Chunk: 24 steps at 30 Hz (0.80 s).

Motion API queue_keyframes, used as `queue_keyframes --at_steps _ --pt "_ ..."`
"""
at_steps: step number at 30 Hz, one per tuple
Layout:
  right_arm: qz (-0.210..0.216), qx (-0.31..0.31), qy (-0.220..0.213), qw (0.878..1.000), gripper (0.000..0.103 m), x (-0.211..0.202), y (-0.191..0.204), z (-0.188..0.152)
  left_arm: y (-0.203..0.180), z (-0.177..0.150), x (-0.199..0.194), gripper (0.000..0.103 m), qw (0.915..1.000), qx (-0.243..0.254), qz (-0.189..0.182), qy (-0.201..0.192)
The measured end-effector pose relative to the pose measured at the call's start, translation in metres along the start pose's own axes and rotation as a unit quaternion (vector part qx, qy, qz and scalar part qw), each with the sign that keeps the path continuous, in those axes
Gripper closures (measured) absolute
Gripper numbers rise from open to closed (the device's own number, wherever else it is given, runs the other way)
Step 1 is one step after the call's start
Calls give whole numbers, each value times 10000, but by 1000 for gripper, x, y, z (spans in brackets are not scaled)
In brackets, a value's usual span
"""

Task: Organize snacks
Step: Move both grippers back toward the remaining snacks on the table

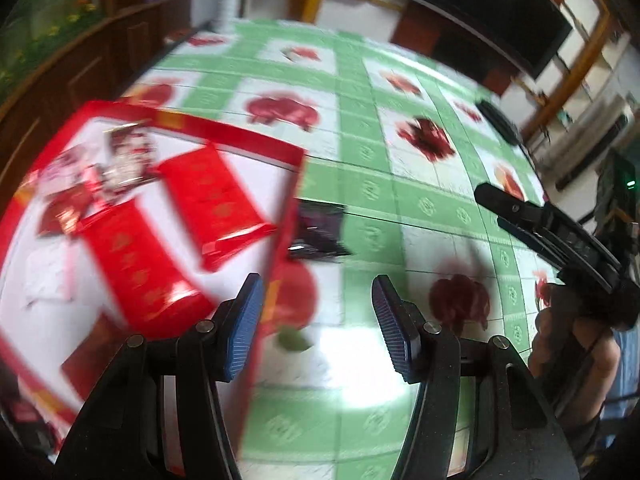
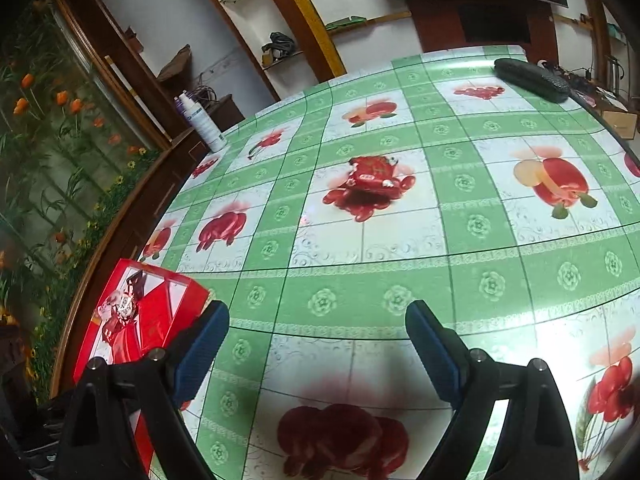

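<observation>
A red-rimmed box (image 1: 256, 142) with a white floor lies at the left in the left wrist view, holding two red snack packs (image 1: 216, 200) and several small dark-red packets (image 1: 128, 160). A dark packet (image 1: 318, 232) lies on the table just beside the box's right wall. My left gripper (image 1: 318, 328) is open and empty, above the box's near right edge. The right gripper's fingers (image 1: 516, 208) show at the far right. In the right wrist view my right gripper (image 2: 318, 340) is open and empty over the table; a red snack pack (image 2: 372, 174) lies farther ahead at mid-table. The box (image 2: 192, 292) is at the lower left.
The table (image 2: 400, 272) has a green and white fruit-print cloth. A black case (image 2: 532, 78) lies at its far right edge. A white spray bottle (image 2: 202, 120) stands at the far left corner. Shelves and a dark cabinet stand behind.
</observation>
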State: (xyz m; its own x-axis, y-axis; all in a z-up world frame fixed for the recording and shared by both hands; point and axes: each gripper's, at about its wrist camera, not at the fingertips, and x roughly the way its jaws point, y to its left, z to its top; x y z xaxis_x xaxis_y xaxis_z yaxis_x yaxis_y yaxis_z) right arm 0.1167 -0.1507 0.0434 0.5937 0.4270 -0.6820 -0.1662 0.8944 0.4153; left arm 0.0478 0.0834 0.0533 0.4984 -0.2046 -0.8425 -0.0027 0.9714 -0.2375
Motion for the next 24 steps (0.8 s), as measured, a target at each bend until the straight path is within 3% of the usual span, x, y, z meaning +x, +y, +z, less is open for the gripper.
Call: queue_keyframes --at_steps 9,18,24 --pt "-3 49 -38 10000 11 -3 -11 11 -34 33 42 47 9982 479 185 304" --pt "-334 64 109 9994 11 15 -26 27 -41 40 46 47 9937 884 647 226" --pt "-614 -124 99 9980 12 30 -30 41 -36 39 60 47 9933 879 630 411"
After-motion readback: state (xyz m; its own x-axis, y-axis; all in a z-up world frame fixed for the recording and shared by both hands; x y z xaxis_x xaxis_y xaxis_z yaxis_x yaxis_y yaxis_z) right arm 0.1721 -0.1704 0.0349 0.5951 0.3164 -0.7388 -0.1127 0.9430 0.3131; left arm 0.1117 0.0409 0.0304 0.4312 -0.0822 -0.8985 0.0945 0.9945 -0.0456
